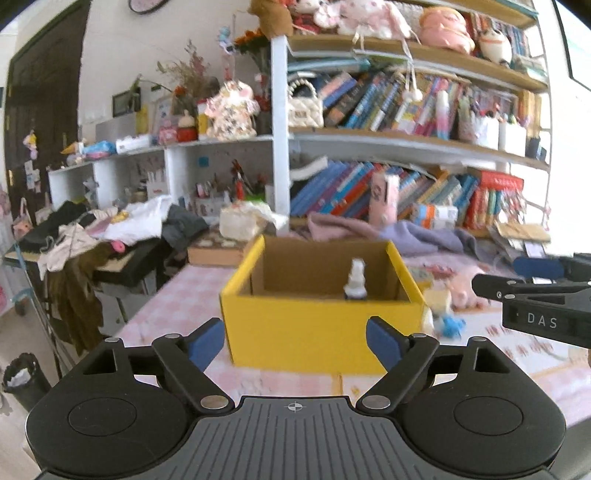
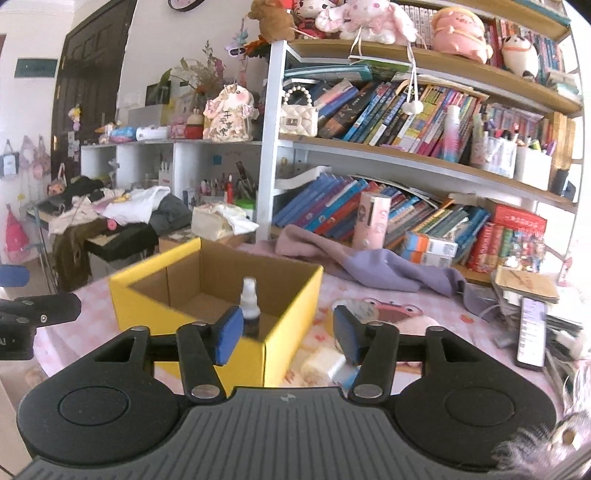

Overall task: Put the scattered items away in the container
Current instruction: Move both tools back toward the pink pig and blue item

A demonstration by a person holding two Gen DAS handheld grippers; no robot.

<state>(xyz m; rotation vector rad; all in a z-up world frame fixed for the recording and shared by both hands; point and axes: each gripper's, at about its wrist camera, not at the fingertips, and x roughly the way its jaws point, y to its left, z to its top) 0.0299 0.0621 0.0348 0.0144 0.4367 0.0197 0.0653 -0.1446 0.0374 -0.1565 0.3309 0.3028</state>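
**Both grippers standing empty before the yellow box**

You are holding the left gripper (image 1: 295,341) at the bottom of the left wrist view with its blue pads spread wide, and nothing is sitting between them. Just past them, filling the middle of that frame, the yellow box (image 1: 321,332) is resting on the pink checked tablecloth (image 1: 173,310), its brown cardboard inside facing you. A small spray bottle (image 1: 355,284) is standing upright inside it, near the front wall, white cap uppermost.

In the right wrist view you are keeping the right gripper (image 2: 288,334) parted as well, more narrowly, with no item pressed by its pads. Its left pad is lying in front of the box's near corner, and its right pad is hanging over scattered things on the cloth: a pale, blurred bundle (image 2: 325,363) at lower centre, just beside the box's right wall. To the right of centre a dark phone-like slab (image 2: 532,336) is lying by a stack of papers.

Further back a purple cloth (image 2: 388,269) is sprawling across the table, touching the base of the bookshelf (image 2: 406,155), where leaning books are filling the rows. Plush toys (image 2: 369,18) are crowding the top shelf along the upper edge
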